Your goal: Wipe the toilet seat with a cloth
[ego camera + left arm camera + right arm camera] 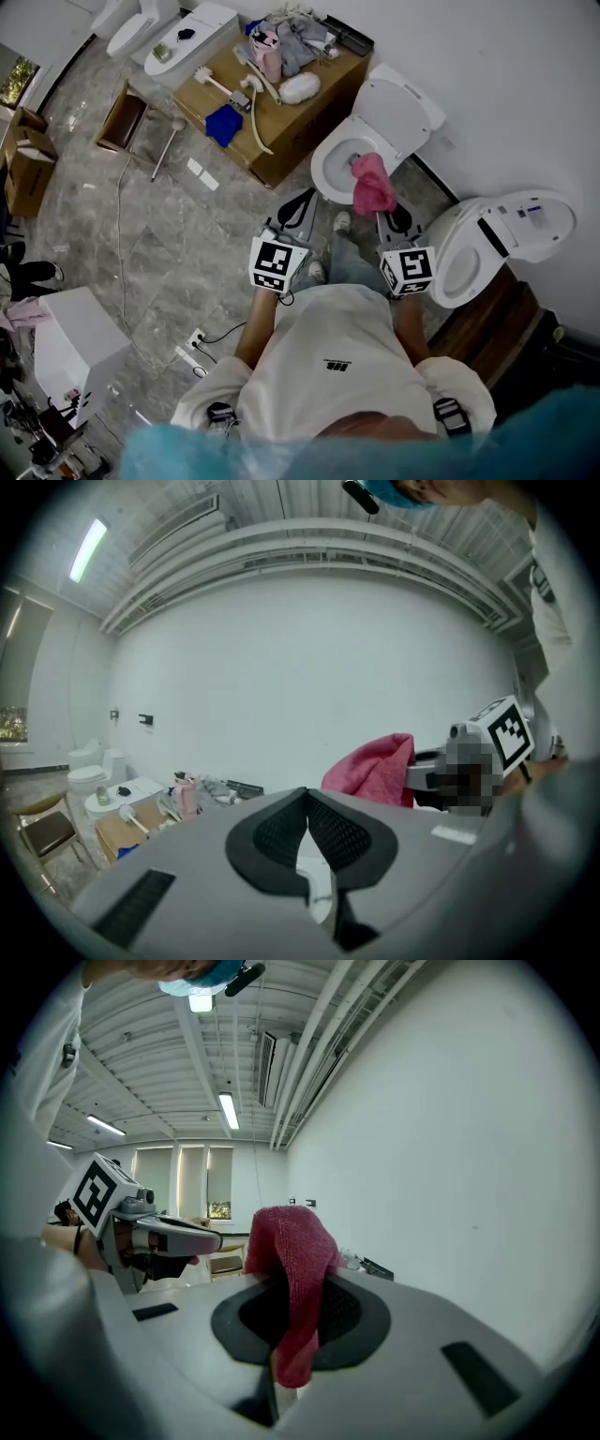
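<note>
On marbled floor (pixel 187 246), open toilet (pixel 324 161), pink cloth (pixel 373 186)

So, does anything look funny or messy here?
A bit. The cardboard box beside the toilet is a jumble of rags, a hose and a brush. A second toilet stands close by. Nothing looks spilled or broken.

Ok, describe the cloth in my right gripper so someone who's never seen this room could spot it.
Find the long cardboard box strewn with cleaning gear; the toilet right beside it has its lid up. Over its bowl hangs the pink-red cloth, clamped in the right gripper. The other bright cloth, a blue cloth, lies on the box.
</note>
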